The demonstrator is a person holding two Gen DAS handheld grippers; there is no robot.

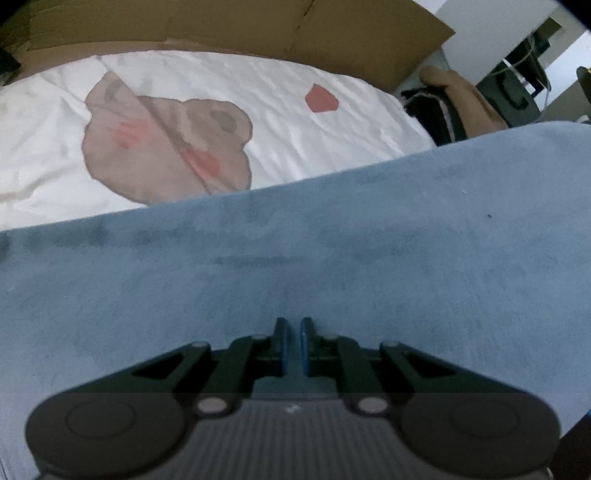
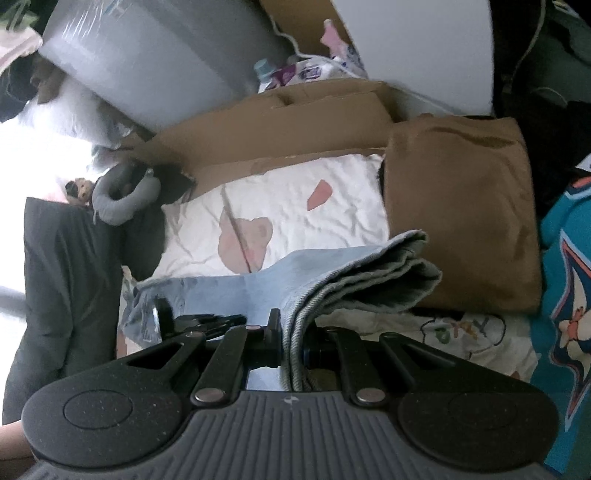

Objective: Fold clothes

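A light blue denim garment [image 1: 295, 266] fills the lower half of the left wrist view, stretched flat over the bed. My left gripper [image 1: 293, 332] sits low on it, its blue pads [image 1: 282, 343] almost together with denim pinched between them. In the right wrist view the same denim garment [image 2: 354, 269] shows as several folded layers with a frayed hem. My right gripper [image 2: 291, 332] is shut on that stack's near edge and holds it off the bed. A black mechanical part [image 2: 199, 319] shows at the garment's left end.
A white sheet with a brown bear print [image 1: 166, 147] covers the bed. Cardboard [image 1: 258, 26] lines the far side. A folded brown garment [image 2: 461, 214] lies right of the denim, a teal printed garment [image 2: 565, 258] beyond it. Dark clothing [image 2: 66, 277] and a grey neck pillow [image 2: 122, 199] sit left.
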